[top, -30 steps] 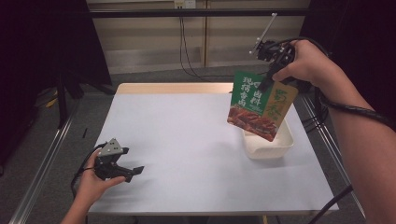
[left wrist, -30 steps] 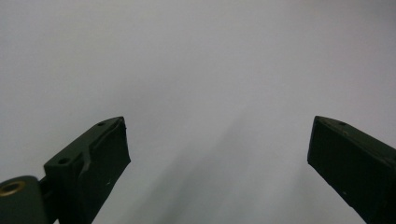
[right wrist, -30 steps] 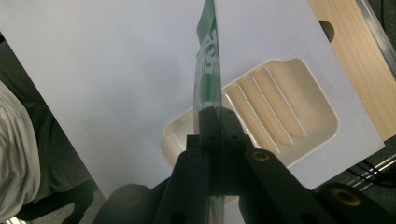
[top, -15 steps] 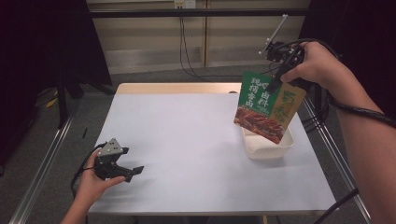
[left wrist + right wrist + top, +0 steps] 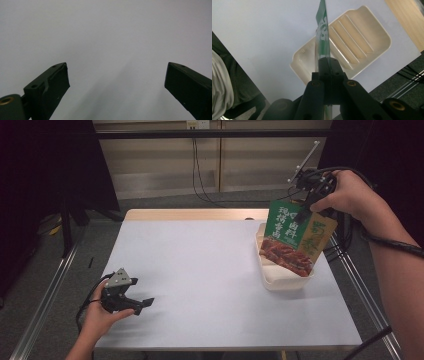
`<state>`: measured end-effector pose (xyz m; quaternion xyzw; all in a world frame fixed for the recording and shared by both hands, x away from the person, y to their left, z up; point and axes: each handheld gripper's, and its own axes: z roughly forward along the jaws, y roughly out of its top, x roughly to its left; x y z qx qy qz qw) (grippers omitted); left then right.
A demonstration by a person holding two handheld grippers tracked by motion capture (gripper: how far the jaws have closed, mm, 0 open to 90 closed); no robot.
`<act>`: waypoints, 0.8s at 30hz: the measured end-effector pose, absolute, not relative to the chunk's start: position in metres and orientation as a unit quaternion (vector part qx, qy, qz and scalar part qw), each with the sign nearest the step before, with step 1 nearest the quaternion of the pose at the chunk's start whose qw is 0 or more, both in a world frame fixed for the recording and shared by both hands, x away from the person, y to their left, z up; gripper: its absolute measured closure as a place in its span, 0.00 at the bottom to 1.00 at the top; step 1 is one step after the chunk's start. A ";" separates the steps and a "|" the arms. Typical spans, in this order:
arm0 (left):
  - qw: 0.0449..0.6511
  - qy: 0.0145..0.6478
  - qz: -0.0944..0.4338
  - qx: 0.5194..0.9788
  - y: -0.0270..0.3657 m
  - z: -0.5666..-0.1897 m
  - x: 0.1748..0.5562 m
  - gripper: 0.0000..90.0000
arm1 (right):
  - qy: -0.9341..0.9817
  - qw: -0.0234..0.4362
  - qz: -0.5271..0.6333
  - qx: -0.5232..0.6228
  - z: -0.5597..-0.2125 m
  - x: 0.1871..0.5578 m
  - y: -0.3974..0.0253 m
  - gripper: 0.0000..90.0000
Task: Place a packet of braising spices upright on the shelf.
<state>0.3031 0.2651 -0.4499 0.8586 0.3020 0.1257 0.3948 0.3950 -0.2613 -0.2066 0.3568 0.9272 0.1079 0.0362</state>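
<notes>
A green and yellow food packet (image 5: 295,237) with a picture of red meat hangs in the air over a cream tray (image 5: 280,281) at the table's right side. My right gripper (image 5: 309,209) is shut on the packet's top edge. In the right gripper view the packet (image 5: 322,30) shows edge-on, pinched by my right gripper (image 5: 327,64), and the ribbed cream tray (image 5: 372,37) lies below it. My left gripper (image 5: 142,304) rests low at the table's front left, open. In the left gripper view its jaws stand wide apart over bare white table, nothing between them.
The white table (image 5: 200,270) has a wooden strip (image 5: 190,214) along its far edge. Metal rails (image 5: 360,290) run along both sides. Cables (image 5: 200,180) hang at the back wall. Dark fabric (image 5: 239,82) lies beyond the table edge in the right gripper view.
My right gripper has lifted the packet and carried it right, so it now hangs higher above the tray. The left gripper has stayed where it was.
</notes>
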 end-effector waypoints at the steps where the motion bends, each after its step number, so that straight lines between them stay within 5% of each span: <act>1: 0.395 0.302 0.126 0.859 0.265 -0.450 0.303 0.06 | 0.927 0.036 0.108 0.357 -0.207 0.395 -0.261 1.00; 24: 0.404 0.302 0.125 0.854 0.266 -0.450 0.304 0.06 | 0.922 0.018 0.097 0.375 -0.233 0.399 -0.267 1.00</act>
